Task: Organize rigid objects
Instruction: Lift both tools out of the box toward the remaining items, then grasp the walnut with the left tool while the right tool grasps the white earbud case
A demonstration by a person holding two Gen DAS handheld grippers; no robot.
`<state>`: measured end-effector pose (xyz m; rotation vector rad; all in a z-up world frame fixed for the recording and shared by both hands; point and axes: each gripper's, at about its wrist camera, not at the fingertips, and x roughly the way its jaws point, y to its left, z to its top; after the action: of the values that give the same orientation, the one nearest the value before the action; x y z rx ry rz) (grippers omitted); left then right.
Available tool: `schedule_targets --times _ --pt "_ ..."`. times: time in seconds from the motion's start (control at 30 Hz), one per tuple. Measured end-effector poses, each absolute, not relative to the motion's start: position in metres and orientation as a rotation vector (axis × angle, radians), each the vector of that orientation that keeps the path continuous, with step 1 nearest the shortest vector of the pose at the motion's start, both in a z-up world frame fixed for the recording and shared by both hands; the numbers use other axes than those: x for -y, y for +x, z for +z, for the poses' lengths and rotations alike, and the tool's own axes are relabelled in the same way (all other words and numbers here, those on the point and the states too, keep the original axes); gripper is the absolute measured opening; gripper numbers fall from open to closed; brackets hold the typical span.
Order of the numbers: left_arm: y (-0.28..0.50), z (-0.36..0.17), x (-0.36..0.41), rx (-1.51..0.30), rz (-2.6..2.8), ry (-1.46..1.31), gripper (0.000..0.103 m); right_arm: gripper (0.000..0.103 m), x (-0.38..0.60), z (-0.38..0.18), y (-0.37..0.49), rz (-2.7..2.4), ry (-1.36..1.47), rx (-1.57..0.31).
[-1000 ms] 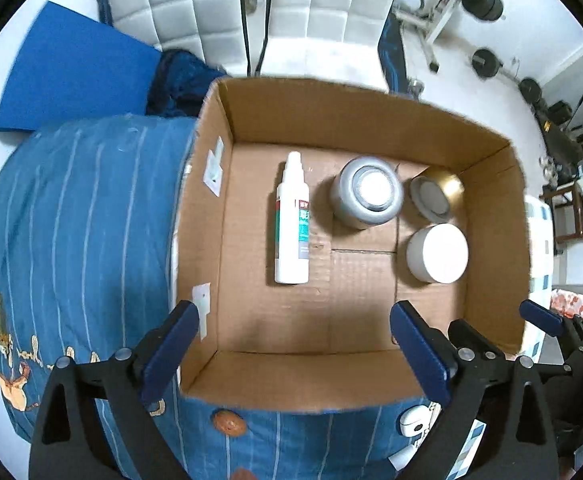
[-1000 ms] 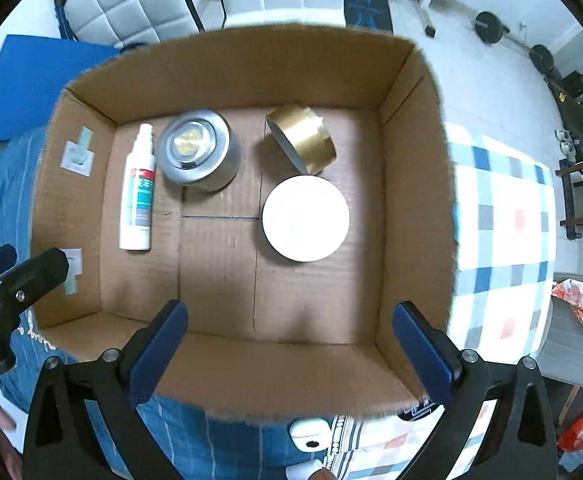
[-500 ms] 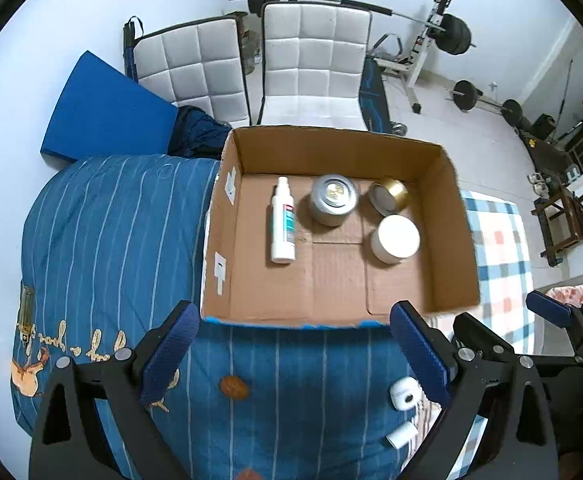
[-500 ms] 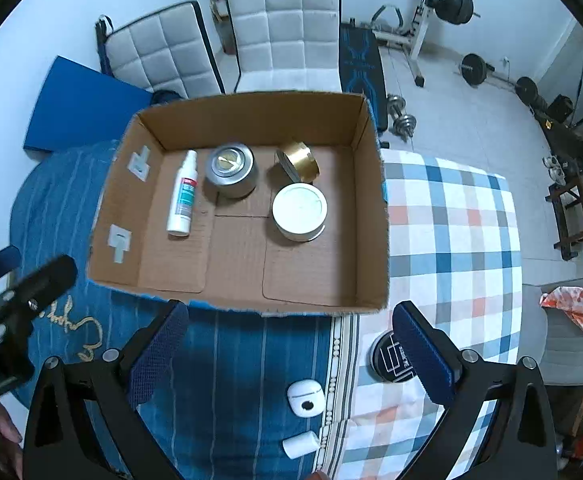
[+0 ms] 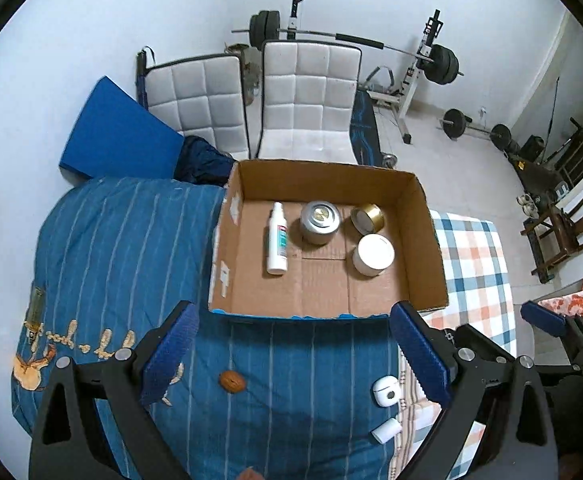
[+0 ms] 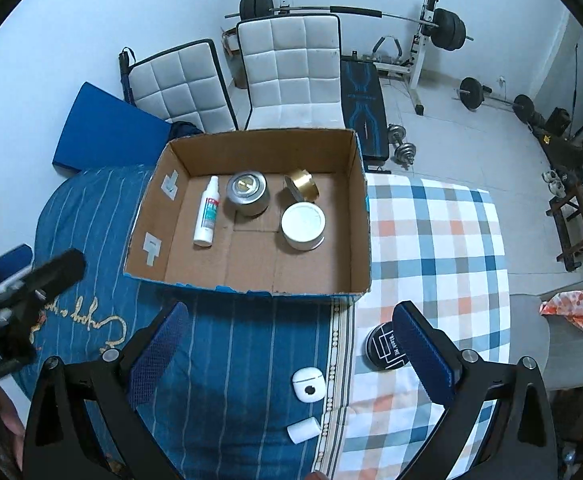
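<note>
An open cardboard box [image 5: 431, 240] [image 6: 251, 284] stands on the bed. In it lie a white spray bottle [image 5: 277, 245] [image 6: 207, 211], a silver tin [image 5: 319, 222] [image 6: 247, 193], a gold tin [image 5: 367, 218] [image 6: 302, 185] and a white jar [image 5: 372, 255] [image 6: 303, 226]. On the bed in front of the box are a white earbud case [image 5: 385, 390] [image 6: 308, 384], a small white cylinder [image 5: 386, 430] [image 6: 303, 428], a black round tin [image 6: 385, 346] and a walnut [image 5: 232, 381]. My left gripper [image 5: 295, 354] and my right gripper [image 6: 287, 354] are open and empty, high above the bed's near side.
The bed has a blue striped cover [image 5: 111, 260] on the left and a checked cover [image 6: 431, 240] on the right. Two white chairs [image 5: 307, 108], a blue mat [image 5: 119, 136] and a weight bench [image 6: 361, 92] stand behind the bed.
Both grippers have pulled back and up from over the box. The whole box, the bed in front of it and the room now show. Both stay open and empty.
</note>
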<state>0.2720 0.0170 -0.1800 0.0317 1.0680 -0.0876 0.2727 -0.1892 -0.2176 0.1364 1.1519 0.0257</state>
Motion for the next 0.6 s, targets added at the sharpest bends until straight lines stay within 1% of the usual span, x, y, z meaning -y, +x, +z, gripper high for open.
schedule_targets --times 0.1,0.2,0.37,0.5,0.53,0.6 --pt "0.269 -0.197 -0.030 -1.100 -0.021 0.058 0.098 0.103 0.193 -0.235 0.269 0.020 0.135 -1.194" --pt "0.265 -0.229 -0.048 -1.172 0.035 0.052 0.098 0.103 0.199 -0.273 0.265 0.018 0.140 -1.284" --pt "0.263 -0.314 -0.082 -1.371 0.110 0.046 0.098 0.103 0.210 -0.352 0.257 -0.008 0.159 -1.445" --pt "0.262 -0.376 -0.104 -1.512 0.139 -0.033 0.098 0.103 0.218 -0.409 0.250 -0.049 0.203 -1.542" --pt "0.262 -0.388 -0.106 -1.530 0.140 -0.049 0.097 0.103 0.218 -0.424 0.248 -0.054 0.222 -1.563" --pt "0.264 -0.412 -0.110 -1.564 0.150 -0.067 0.090 0.103 0.218 -0.445 0.246 -0.064 0.249 -1.598"
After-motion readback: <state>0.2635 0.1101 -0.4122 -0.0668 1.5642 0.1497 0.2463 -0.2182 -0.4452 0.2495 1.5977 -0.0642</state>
